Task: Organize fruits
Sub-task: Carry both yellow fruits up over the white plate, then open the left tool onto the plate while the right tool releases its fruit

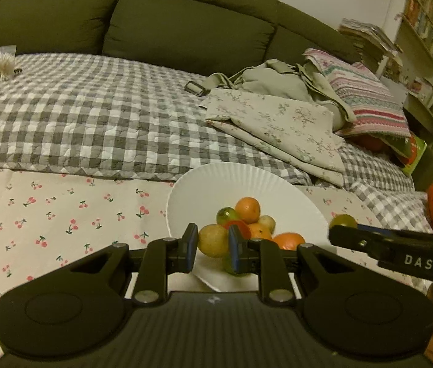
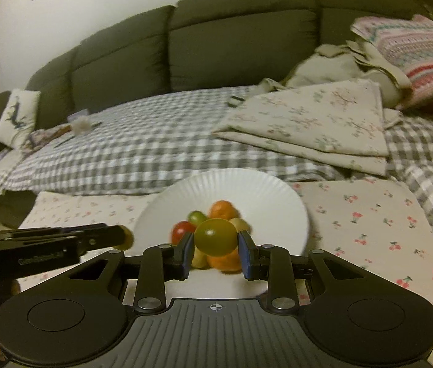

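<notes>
L claw clamped on yellow-green round fruit. R claw clamped on olive-green grape. Both over white ribbed paper plate w/ fruit pile.

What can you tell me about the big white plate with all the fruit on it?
The white plate is round with fine ridges fanning out to its rim, maybe paper. It sits flat on the cherry-print cloth, just in front of the checked blanket. Small orange, green, yellow and red fruits are heaped near its front. Its front edge is hidden behind the grippers.
</notes>
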Demonstrator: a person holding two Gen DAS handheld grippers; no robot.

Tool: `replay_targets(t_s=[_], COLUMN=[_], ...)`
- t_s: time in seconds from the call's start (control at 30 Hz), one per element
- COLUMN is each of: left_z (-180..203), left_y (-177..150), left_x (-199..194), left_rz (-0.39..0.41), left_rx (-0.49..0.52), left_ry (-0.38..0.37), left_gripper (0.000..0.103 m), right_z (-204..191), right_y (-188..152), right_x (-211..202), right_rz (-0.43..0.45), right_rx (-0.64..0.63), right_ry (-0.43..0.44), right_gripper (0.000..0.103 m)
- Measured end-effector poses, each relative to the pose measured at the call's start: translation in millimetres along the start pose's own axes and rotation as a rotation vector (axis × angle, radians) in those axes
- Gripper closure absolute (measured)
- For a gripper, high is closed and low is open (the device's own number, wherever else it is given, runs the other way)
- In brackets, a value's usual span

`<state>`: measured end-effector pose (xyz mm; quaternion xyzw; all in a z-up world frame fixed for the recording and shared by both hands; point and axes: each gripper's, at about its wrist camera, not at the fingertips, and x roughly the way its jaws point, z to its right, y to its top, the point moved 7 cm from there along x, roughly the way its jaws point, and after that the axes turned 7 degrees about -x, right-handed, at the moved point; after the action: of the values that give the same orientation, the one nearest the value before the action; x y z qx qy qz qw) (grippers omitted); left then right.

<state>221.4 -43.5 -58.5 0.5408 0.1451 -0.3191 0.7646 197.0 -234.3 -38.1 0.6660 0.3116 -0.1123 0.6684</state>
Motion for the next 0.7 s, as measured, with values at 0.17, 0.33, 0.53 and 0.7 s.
replay_targets(t_s=[0.17, 0.33, 0.53, 0.7], left_z=[-4, -2, -13, -12], left_y=[9, 7, 4, 4], left_x=[21, 33, 36, 30], left_rz=[-0.008, -0.015, -0.038, -0.035], left_rx=[-0.014, -0.01, -0.036, -0.047], left_ry=[0.002, -0.003, 0.004, -0.002], left_gripper=[0.085, 0.085, 0.085, 0.085], right_z=[21, 29, 38, 42], right_y=[-2, -5, -5, -10], right_x=[16, 30, 47, 54], right_rz=[-0.019, -0.048, -0.06, -0.068], right_rx=[0.055, 0.06, 0.105, 0.185], right_ry=[-0.01, -0.021, 0.0, 0.043], right_gripper=[0.074, 0.074, 0.073, 0.071])
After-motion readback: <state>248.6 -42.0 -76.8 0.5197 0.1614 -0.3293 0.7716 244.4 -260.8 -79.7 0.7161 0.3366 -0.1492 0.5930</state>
